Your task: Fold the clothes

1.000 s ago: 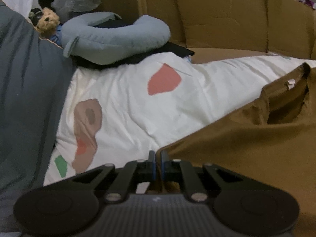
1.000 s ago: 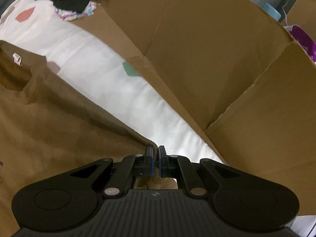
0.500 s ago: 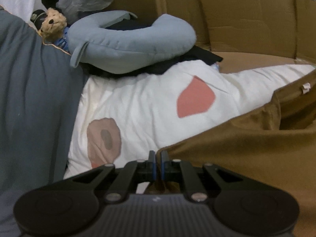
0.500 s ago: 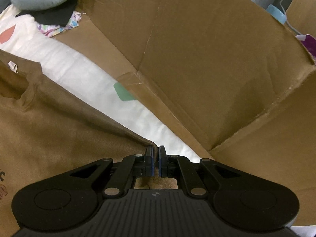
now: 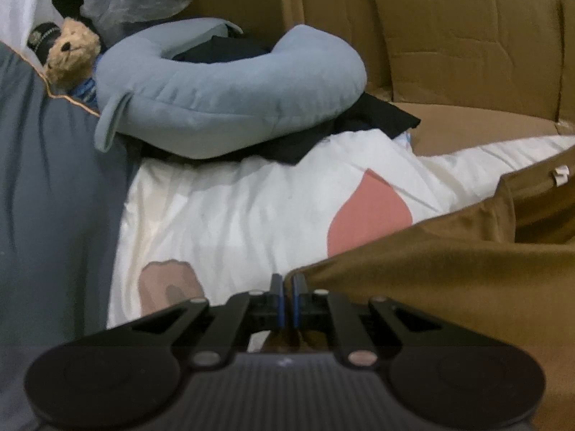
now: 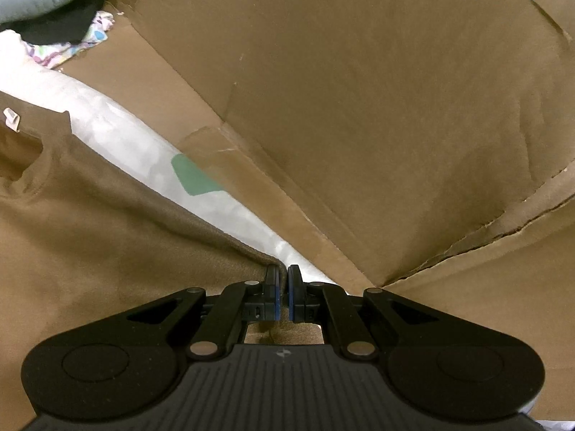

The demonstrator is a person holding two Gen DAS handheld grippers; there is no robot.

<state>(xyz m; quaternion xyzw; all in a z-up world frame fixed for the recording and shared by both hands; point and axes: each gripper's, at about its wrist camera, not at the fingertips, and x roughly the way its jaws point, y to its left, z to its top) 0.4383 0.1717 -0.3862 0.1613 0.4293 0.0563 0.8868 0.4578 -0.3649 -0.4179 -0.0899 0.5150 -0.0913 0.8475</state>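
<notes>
While both tongs are clenched on cloth, the step in hand appears to be the carry of a fold. The left gripper (image 5: 287,289) pinches one corner of the brown T-shirt (image 5: 449,287) between its blue pads, and the right gripper (image 6: 283,282) pinches the opposite corner of the same garment (image 6: 107,244). From the left tongs the shirt spreads away to the right; from the right tongs it spreads away to the left. The collar with its white neck label (image 5: 560,174) lies ahead of both tongs and well apart from them.

Beneath the shirt lies a white sheet with coloured patches (image 5: 233,215). Ahead of the left tongs and further off rest a blue neck pillow (image 5: 230,100) on dark clothing and a teddy bear (image 5: 70,54). Cardboard panels (image 6: 359,107) stand close ahead of the right tongs.

Judging by the raised edge, the next move calls for both corners to travel forward together, level, toward the collar end, then to be laid down squarely before either grip is let go. Uneven travel would likely skew the fold; the cardboard leaves the right side little room.
</notes>
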